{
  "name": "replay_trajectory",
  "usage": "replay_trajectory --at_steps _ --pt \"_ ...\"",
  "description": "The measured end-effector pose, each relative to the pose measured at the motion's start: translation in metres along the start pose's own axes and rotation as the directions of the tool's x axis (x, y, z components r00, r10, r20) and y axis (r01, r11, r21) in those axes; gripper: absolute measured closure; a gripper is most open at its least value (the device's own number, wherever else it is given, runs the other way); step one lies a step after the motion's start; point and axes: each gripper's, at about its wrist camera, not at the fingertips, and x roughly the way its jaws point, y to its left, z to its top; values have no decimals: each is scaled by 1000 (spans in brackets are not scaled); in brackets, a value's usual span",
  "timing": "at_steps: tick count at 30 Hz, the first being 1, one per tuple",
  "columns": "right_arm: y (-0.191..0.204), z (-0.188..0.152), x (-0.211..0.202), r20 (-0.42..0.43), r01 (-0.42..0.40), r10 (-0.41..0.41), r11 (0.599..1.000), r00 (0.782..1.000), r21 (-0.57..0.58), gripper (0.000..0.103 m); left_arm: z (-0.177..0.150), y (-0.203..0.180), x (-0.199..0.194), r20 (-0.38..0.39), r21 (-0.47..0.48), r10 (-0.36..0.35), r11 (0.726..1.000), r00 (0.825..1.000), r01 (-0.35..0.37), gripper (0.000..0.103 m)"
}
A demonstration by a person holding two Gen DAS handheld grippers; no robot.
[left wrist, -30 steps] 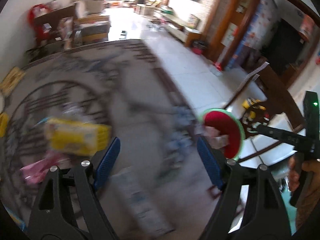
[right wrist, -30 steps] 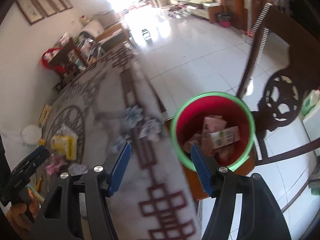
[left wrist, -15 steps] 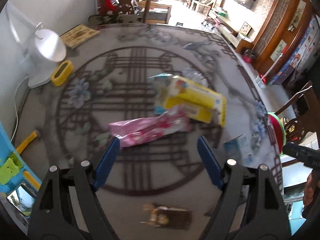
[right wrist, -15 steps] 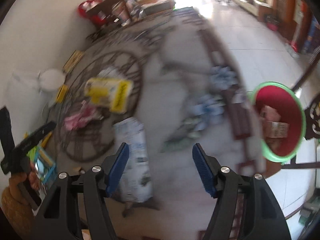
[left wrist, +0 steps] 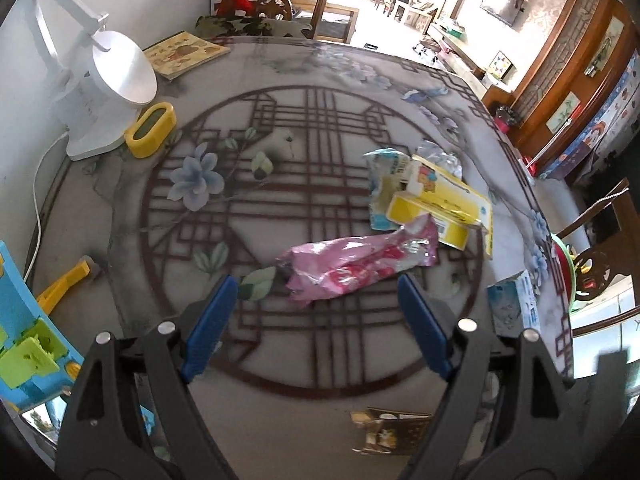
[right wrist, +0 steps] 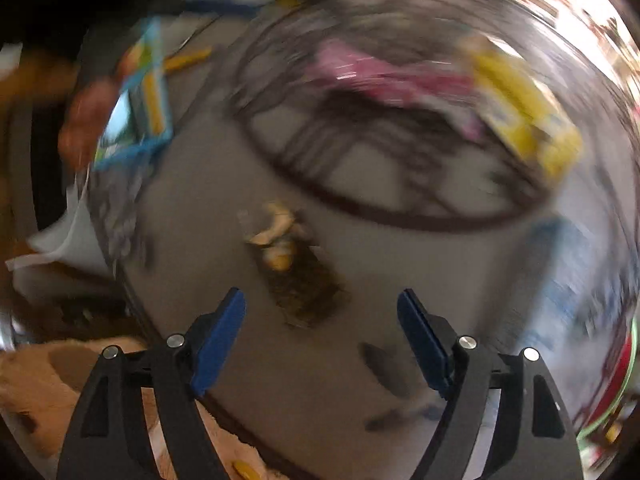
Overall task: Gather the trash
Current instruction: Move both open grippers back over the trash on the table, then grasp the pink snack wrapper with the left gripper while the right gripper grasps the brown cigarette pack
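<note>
Left fingers: both blue-padded fingers (left wrist: 208, 322) of the left gripper (left wrist: 316, 320) stand wide apart with nothing between them, hovering above the near end of the crumpled pink foil wrapper (left wrist: 360, 264).
Right fingers: the right gripper (right wrist: 320, 334) has just been opening its jaws; the blue fingers (right wrist: 218, 344) stand apart and empty over a small dark brown snack packet (right wrist: 298, 276).
Trash on the tabletop: the pink wrapper lies mid-pattern on the grey printed tabletop (left wrist: 120, 208), its far end touching an opened yellow cardboard box (left wrist: 440, 210), which rests on a torn pale blue-and-white pouch (left wrist: 384, 176). A light blue carton (left wrist: 516, 308) sits near the right edge.
Bin: the red bucket with a green rim (left wrist: 562, 272) stands just off the tabletop's right edge, only partly in view.
Risk, pink wrapper: it is flat, slick foil; fingers closing too high would likely slide off, and a pull could drag the yellow box along.
Risk, brown packet: the right view is heavily smeared, so the packet's exact lie is uncertain; a closing made while the hand swings could miss or shove it off the near edge.
Risk, non-trash: a white desk lamp (left wrist: 104, 92), a yellow oval holder (left wrist: 152, 130) and a picture book (left wrist: 184, 54) stand well apart on the far left.
</note>
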Motion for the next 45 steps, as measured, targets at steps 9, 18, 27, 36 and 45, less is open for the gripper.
replay_trajectory --at_steps 9,18,27,36,45 --pt "1 16 37 -83 22 -18 999 996 49 64 -5 21 14 -38 22 -44 999 998 44 23" --pt "-57 5 -18 72 -1 -24 941 997 338 67 9 -1 45 -95 236 -108 963 990 128 22" --pt "-101 -16 -50 140 -32 -59 820 988 571 65 13 -49 102 -170 461 -64 877 983 137 21" --pt "-100 -14 -60 162 -25 -86 812 983 583 65 15 -49 116 -164 355 -79 925 983 134 57" --pt "-97 -8 -60 172 -26 -86 827 981 561 65 12 -31 92 -132 206 -113 969 985 139 74"
